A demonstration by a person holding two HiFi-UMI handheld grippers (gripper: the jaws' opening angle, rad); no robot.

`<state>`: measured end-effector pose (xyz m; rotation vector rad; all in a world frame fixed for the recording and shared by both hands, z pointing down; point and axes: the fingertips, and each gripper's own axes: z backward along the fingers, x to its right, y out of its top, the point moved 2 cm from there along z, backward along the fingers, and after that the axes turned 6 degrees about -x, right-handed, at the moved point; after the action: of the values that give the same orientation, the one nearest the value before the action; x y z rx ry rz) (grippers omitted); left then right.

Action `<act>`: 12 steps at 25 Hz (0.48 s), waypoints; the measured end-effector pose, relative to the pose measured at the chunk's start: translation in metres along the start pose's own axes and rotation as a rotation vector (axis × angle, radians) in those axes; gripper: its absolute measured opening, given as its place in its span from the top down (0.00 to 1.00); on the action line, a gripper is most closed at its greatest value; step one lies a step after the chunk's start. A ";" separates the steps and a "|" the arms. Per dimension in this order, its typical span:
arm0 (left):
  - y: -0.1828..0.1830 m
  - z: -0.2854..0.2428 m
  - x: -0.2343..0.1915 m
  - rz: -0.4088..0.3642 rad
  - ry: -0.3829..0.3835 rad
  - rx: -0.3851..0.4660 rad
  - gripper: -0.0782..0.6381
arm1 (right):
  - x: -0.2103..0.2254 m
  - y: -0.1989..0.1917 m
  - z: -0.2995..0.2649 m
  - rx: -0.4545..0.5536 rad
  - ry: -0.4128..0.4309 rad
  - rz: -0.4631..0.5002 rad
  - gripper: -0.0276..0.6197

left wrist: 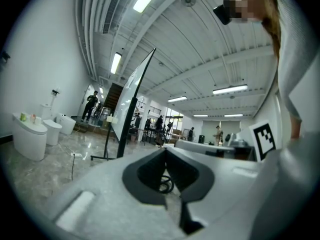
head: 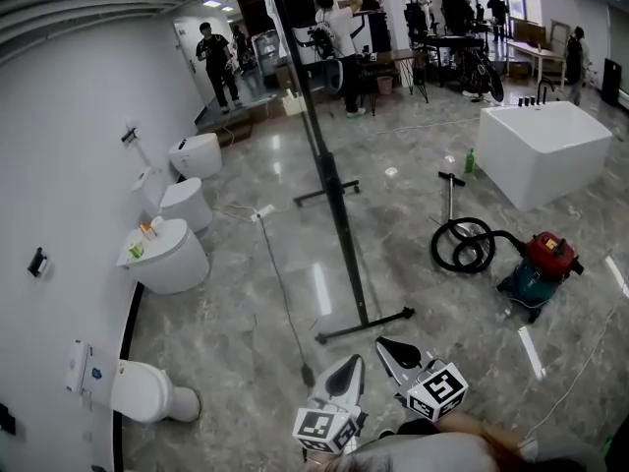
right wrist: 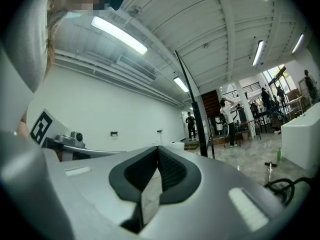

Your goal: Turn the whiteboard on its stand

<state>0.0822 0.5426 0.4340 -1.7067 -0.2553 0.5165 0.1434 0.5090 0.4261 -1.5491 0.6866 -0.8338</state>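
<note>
Black-framed tall whiteboard [head: 295, 57] stands edge-on ahead of you; your left gripper [head: 349, 364] and right gripper [head: 387, 345] are clenched, empty.

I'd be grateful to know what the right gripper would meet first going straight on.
Likely nothing near: the right gripper aims just past the whiteboard, which stands to its right, toward the white wall; depth is unclear.

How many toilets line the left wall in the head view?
4: nearest toilet bottom left; second toilet, small items on top; third toilet behind it; farthest toilet beyond. Others may be hidden.
</note>
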 end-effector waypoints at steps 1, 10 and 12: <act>-0.001 0.000 0.001 0.005 0.000 0.000 0.90 | 0.000 0.000 0.001 0.004 0.000 0.000 0.95; 0.000 -0.002 0.004 0.040 -0.017 0.001 0.90 | -0.002 0.003 0.003 0.014 0.001 0.013 0.95; 0.000 -0.003 0.006 0.036 -0.021 0.002 0.90 | -0.002 0.003 0.004 0.019 0.000 0.013 0.95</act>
<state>0.0886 0.5429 0.4334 -1.7073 -0.2399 0.5616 0.1463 0.5124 0.4226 -1.5265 0.6863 -0.8284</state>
